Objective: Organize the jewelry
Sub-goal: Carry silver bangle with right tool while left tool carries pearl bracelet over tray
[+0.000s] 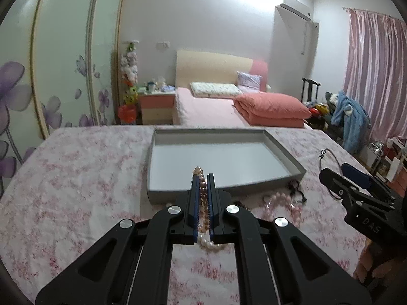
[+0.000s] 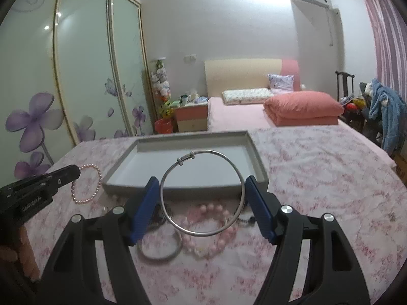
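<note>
Your left gripper has its jaws squeezed tight on a pink pearl bracelet, the loop dangling free. Your right gripper is clamped across a thin silver bangle, jaws wide. Both are up off the floral cloth, just short of the grey tray. A chunky pink bead bracelet and another silver bangle lie below.

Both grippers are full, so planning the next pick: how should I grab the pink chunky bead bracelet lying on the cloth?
Pinch across one strand of the pink bead bracelet from above, at its right arc; the left overlaps the silver bangle on the cloth. It lies flat, so only a top approach gets fingers either side of the beads.
</note>
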Demonstrator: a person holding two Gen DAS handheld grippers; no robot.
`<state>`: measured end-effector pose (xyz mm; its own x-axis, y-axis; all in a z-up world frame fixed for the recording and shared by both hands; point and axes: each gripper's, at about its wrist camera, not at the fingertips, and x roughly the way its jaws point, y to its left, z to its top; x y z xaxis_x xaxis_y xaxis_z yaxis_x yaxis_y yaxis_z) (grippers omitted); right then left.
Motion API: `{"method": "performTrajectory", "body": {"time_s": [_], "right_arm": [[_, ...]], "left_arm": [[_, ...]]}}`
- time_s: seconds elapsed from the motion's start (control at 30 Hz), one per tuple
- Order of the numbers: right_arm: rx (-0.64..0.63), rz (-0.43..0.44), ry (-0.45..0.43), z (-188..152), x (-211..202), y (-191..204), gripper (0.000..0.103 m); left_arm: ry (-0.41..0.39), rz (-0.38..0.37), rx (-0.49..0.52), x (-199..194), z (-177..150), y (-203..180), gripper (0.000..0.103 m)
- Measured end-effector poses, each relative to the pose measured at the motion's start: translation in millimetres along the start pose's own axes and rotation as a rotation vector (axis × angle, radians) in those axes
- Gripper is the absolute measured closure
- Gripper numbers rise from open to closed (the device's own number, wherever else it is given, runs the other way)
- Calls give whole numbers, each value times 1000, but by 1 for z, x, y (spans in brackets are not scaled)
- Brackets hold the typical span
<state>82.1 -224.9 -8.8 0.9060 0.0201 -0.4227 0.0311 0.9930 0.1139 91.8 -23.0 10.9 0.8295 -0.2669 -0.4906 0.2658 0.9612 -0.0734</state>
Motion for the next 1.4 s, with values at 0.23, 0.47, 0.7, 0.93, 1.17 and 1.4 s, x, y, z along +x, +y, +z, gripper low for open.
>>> {"method": "performTrajectory", "body": {"time_s": [0.23,0.47,0.7,0.93,1.17,1.4], "right_arm": [[3,-42,-38,19,13,5,35],[3,-54,-85,34,30,8,35],[-5,-63,-94,46,57,6,35],[-1,-69,-45,51,96,2,35],[15,-61,70,44,142,-5,35],[28,-41,225,33,183,-9,35]], "left_arm": [[-34,57,12,10,15,-5,97],[-56,66,15,27,27,-8,97],[-56,69,16,50,40,-6,97],[-30,71,9,78,44,-2,97],[36,64,-6,114,40,3,97],[110,42,-12,142,35,3,97]]}}
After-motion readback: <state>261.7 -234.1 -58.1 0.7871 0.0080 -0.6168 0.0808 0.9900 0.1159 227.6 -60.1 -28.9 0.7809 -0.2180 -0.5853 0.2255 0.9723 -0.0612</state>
